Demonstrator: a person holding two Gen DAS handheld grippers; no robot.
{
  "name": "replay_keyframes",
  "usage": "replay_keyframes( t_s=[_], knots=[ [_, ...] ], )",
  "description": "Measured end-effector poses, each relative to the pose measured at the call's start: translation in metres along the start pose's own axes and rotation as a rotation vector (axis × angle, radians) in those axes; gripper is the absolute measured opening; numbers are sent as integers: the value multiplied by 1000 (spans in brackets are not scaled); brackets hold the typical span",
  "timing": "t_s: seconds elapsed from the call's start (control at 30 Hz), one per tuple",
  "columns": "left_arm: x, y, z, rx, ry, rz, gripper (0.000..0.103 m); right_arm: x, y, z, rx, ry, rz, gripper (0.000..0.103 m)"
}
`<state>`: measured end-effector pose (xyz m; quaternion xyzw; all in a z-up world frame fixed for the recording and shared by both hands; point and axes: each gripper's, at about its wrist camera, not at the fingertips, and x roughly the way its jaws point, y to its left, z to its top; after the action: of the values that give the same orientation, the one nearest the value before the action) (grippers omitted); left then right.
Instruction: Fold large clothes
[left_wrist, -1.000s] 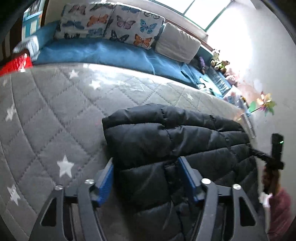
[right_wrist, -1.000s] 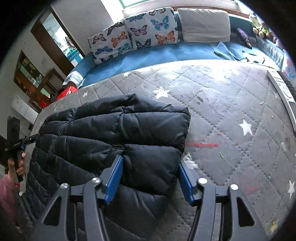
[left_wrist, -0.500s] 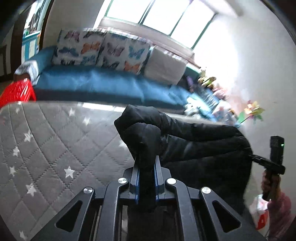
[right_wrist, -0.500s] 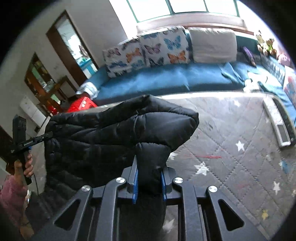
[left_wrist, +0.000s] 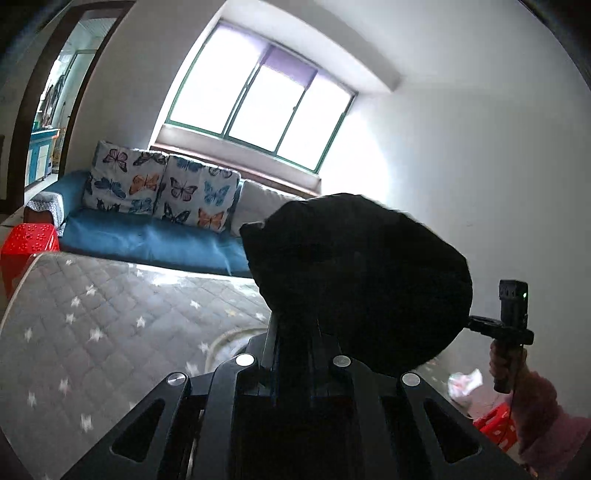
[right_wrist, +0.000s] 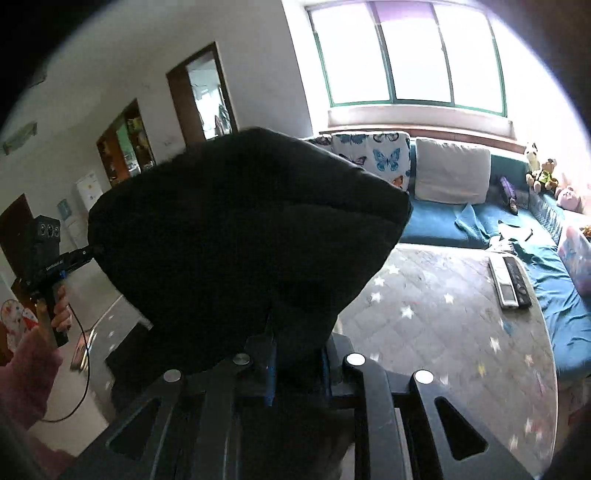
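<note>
A black puffer jacket hangs lifted in the air above the grey quilted star mattress. My left gripper is shut on one edge of it. My right gripper is shut on the other edge of the jacket. The jacket bulges up in front of both cameras and hides the fingertips. In the left wrist view the other gripper shows at the right, held by a hand in a pink sleeve. In the right wrist view the other gripper shows at the left.
A blue sofa with butterfly cushions and a white pillow runs behind the mattress. Two remotes lie on the mattress's right side. A red stool stands at the left. Soft toys sit under the window.
Both grippers closed on the jacket's near edge, then lifted it off the mattress. The cameras now tilt up toward the window and the jacket hangs raised.
</note>
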<state>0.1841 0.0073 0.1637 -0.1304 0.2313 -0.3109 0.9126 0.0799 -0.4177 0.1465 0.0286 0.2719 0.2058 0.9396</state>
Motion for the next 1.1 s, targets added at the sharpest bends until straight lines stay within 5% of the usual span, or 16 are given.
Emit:
replay_keyframes(
  t_s=[0.3, 0.6, 0.7, 0.77, 0.83, 1.0, 1.1],
  knots=[
    [-108, -5, -129, -81, -2, -31, 10, -39, 19, -108, 44, -43, 40, 25],
    [-121, 6, -220, -152, 159, 20, 14, 1, 25, -190, 43, 124, -103, 47],
    [-123, 5, -218, -113, 186, 29, 17, -9, 20, -189, 19, 162, -183, 47],
    [-130, 4, -214, -78, 209, 53, 18, -24, 4, -182, 40, 154, -237, 58],
    [-139, 9, -205, -62, 213, 83, 18, -38, -9, -172, 82, 119, -277, 70],
    [-163, 13, -157, -74, 202, 171, 21, -57, -34, -125, 183, 37, -314, 74],
    [-156, -5, -120, -72, 198, 177, 56, -52, -32, -92, 190, -15, -296, 79]
  ],
)
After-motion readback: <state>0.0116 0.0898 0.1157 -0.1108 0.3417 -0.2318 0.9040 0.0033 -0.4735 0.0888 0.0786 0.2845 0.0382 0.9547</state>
